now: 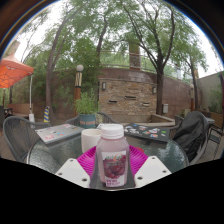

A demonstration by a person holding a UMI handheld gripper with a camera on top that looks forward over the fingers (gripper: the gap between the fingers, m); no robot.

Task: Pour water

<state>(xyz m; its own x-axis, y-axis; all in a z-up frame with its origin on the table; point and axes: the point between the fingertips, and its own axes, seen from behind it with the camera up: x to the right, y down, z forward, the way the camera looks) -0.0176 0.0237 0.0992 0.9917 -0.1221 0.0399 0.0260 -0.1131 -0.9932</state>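
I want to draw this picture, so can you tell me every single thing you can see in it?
Bottle: one, clear with a white cap and a pink label, between the gripper's fingers.
Cup: one, white, on the table just behind the bottle.
Table: one, round, glass top, under the bottle and cup.
Chairs: at least two, dark mesh, around the table.
Potted plant: one, green, beyond the table by the wall.
Stone wall: one, brown and grey, across the background.
Trees: several, green, above the wall.
Umbrella: one, orange-red, off to one side.
Gripper: one, white fingers with pink pads, pressing on the bottle from both sides.
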